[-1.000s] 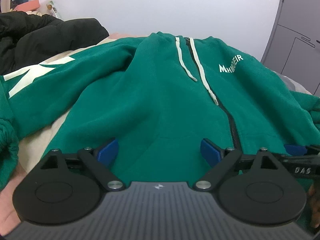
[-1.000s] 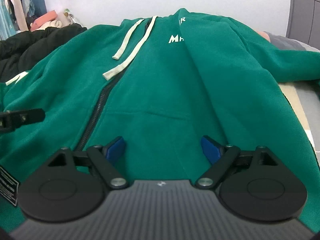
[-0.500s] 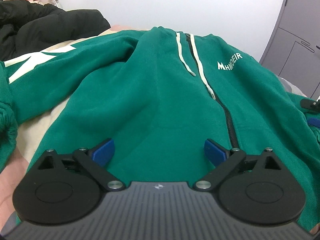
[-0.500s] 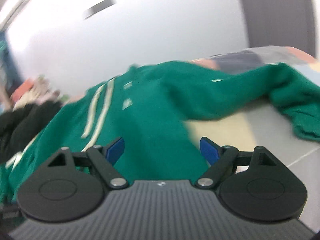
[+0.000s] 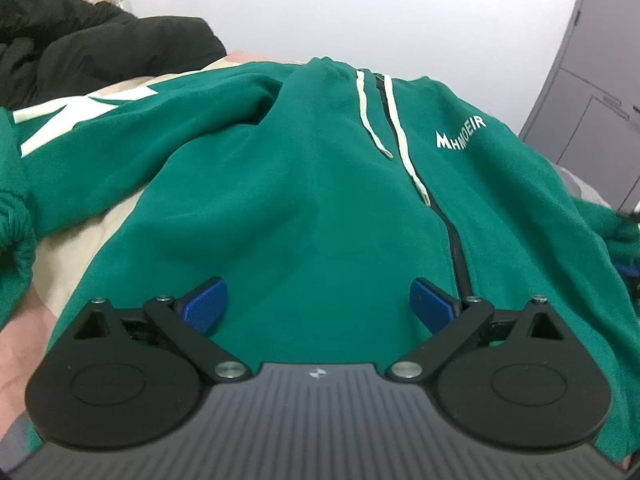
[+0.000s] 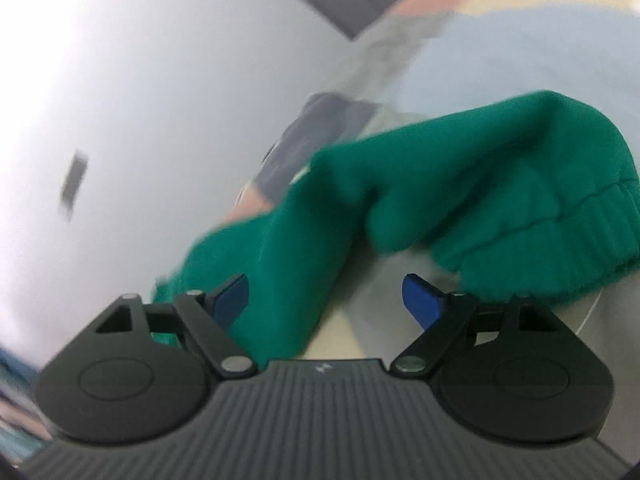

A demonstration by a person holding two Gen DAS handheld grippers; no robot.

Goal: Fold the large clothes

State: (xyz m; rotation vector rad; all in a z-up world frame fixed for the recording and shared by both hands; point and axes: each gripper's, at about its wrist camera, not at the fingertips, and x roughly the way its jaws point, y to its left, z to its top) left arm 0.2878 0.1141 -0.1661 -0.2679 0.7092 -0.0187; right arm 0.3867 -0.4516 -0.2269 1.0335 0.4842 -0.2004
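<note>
the green hoodie (image 5: 320, 200) lay zipped on the beige bedcover (image 5: 120, 220), a black jacket (image 5: 100, 52) behind, white wall (image 5: 360, 8) beyond. the left gripper (image 5: 318, 304) and right gripper (image 6: 324, 300) both gaped wide, the latter by the sleeve cuff (image 6: 540, 240).

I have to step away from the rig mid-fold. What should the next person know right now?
Left gripper: open, empty, low over the hem of the green hoodie.
Right gripper: open, empty, pointed at the hoodie's right sleeve, cuff just ahead; this view is blurred.
Hoodie lies front up, zipped, drawstrings on the chest, left sleeve spread outward. A black jacket lies behind.
Done: laid flat.
Left: no fold is visible yet. Probably fold both sleeves in, then the body.
</note>
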